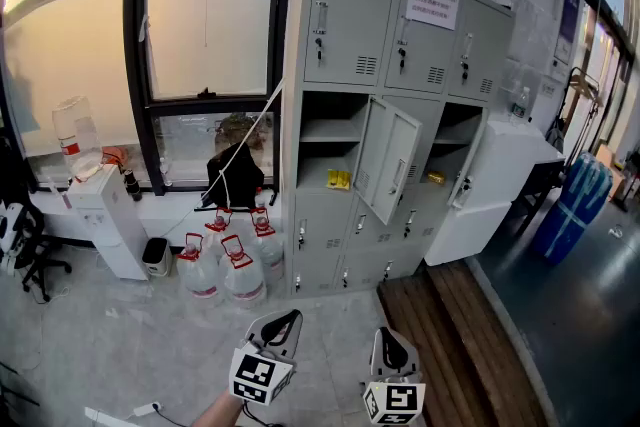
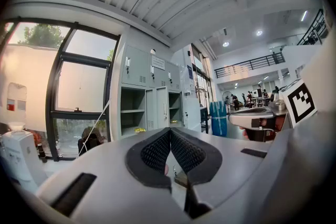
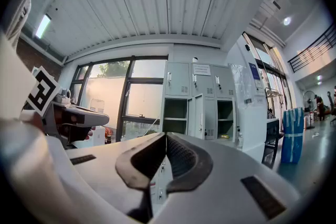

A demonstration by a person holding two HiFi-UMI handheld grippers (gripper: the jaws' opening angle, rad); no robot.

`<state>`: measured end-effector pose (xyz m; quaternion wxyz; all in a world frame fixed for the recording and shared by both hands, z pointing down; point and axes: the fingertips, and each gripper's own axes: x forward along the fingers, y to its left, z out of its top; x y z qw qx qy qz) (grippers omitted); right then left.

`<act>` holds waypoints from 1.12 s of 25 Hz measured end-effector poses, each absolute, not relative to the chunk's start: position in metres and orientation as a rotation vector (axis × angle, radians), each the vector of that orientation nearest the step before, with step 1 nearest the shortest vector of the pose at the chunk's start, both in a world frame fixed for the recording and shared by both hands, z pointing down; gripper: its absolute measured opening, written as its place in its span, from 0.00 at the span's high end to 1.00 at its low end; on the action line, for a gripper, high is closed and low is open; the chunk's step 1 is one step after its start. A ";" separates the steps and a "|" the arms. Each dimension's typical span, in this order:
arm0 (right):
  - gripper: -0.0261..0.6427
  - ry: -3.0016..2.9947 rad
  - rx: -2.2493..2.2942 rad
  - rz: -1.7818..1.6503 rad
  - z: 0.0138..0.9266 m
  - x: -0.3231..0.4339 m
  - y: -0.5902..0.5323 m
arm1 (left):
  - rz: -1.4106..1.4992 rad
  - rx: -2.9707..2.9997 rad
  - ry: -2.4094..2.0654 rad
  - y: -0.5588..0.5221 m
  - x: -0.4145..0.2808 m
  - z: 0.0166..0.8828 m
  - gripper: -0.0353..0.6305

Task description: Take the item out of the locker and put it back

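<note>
"Head view: which step is in hand?"
"The approach, probably. The left gripper [image 1: 285,322] and right gripper [image 1: 391,342] hang low, well apart from the locker [image 1: 345,35]. A yellow item [image 1: 338,179] lies in the locker's open left compartment."
"Left gripper view?"
"Its jaws meet at the tips with nothing between them. The locker [image 2: 137,68] and item [image 2: 139,129] are far ahead."
"Right gripper view?"
"Jaws pressed together, also empty. A yellowish thing [image 3: 224,137] sits in the right open compartment."
"Next?"
"Likely walking up, parting one gripper's jaws and reaching in beside the ajar door [image 1: 390,160]."
</note>
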<state>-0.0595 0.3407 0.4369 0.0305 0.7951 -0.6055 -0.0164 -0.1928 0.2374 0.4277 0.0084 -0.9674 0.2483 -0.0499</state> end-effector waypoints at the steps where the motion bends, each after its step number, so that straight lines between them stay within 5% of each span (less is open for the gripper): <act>1: 0.93 -1.868 2.451 -0.055 0.437 -0.058 0.341 | -0.155 -3.023 0.777 0.238 -0.191 0.428 0.91; 28: 0.93 -1.996 2.353 -0.004 0.474 0.009 0.316 | -0.183 -3.009 0.879 0.220 -0.111 0.456 0.91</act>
